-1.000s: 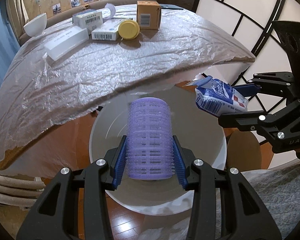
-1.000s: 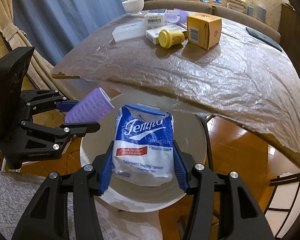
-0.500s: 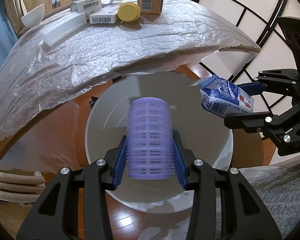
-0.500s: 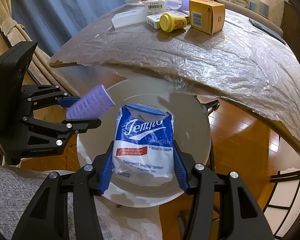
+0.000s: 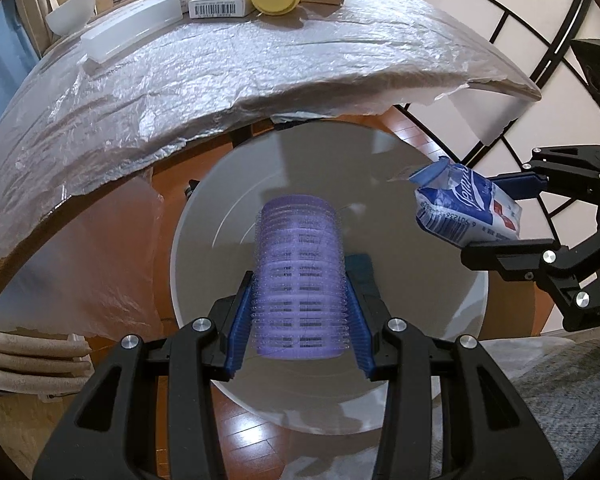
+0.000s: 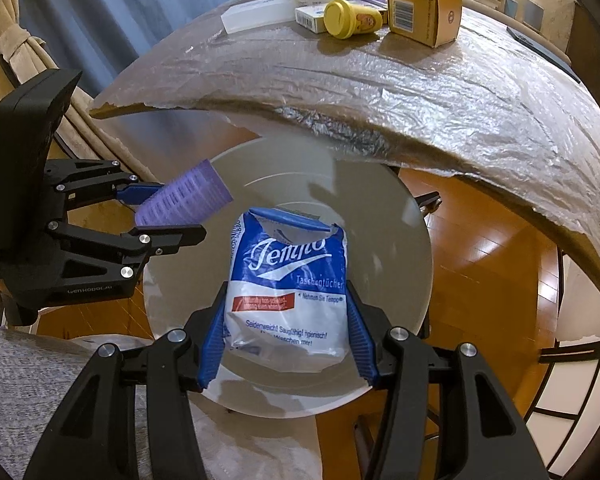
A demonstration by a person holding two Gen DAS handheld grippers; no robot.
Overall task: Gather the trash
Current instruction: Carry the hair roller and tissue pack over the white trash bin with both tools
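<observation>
I am holding both pieces of trash over the white bin beside the bench.
My left gripper is clamping the purple hair roller upright between its pads above the bin's mouth, and my right gripper is squeezing the blue-and-white tissue pack just alongside.

I am counting two grippers: my left gripper is holding one purple hair roller, and my right gripper is holding one blue-and-white tissue pack. One white bin is sitting below them. Toward the table's far edge I am seeing three white boxes, one brown cardboard box, one yellow-lidded jar and one white bowl.
</observation>
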